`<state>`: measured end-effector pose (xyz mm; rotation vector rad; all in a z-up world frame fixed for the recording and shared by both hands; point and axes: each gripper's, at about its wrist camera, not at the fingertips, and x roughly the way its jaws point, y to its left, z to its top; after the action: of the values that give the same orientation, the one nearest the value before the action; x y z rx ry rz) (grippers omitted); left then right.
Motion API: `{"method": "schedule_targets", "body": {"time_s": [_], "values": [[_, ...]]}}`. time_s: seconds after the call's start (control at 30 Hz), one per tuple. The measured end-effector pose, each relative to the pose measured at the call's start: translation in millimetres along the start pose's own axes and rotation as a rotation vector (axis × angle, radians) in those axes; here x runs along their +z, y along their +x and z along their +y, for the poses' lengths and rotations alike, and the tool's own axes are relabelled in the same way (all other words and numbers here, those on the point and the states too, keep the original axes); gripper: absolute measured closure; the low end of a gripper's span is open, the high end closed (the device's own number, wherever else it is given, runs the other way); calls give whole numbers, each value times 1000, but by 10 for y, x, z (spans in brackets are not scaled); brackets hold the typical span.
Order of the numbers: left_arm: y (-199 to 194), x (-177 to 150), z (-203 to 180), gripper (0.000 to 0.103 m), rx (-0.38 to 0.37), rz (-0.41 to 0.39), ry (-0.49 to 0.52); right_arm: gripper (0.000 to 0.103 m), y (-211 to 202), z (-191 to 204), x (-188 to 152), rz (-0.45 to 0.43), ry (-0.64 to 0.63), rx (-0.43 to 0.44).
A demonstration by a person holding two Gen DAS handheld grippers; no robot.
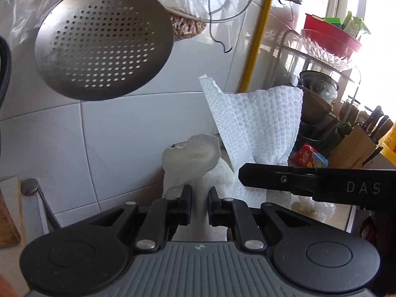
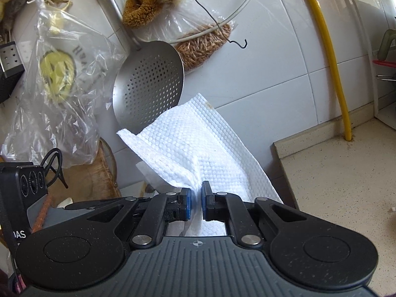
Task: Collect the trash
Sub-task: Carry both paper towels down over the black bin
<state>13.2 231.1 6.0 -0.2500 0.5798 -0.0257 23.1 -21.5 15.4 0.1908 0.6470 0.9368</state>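
My left gripper (image 1: 199,193) is shut on a crumpled white tissue (image 1: 191,159) that bunches up above its fingers. To its right the right gripper (image 1: 247,174) reaches in from the side, clamped on an embossed white paper towel (image 1: 257,121) that fans upward. In the right wrist view my right gripper (image 2: 196,190) pinches that paper towel (image 2: 195,148) between its blue pads, the sheet spreading up and to both sides. Both pieces of paper are held in the air in front of the tiled wall. The left gripper's body (image 2: 23,185) shows at the left edge.
A perforated metal skimmer (image 1: 101,42) hangs on the wall close above the left gripper, with plastic bags (image 2: 57,81) and brushes beside it. A yellow hose (image 2: 329,57) runs down to the speckled countertop (image 2: 346,185). A rack of bowls (image 1: 329,47), a knife block (image 1: 356,143) and a red carton (image 1: 309,157) stand at right.
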Motion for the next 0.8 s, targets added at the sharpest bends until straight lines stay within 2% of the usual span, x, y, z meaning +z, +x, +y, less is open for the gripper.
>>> {"method": "schedule_targets", "body": {"time_s": [0.23,0.53,0.7,0.77,0.8], "values": [[248,-150,229,93,59,62,-71,91,378,-169,-48,89,16,1],[852,-441,404,93,134,190,-113,90,1037,-585,-336,250,76,-34],[1132,-529,461,92,172,239,-131,80,1316,-741,-438,294,97,-28],[1246,-560,486,87,182,265,-135,71,1435,-800,-472,310,102,-34],[1314,-562,515,87,195,280,-138,70,1492,-828,-486,321,107,-44]]}}
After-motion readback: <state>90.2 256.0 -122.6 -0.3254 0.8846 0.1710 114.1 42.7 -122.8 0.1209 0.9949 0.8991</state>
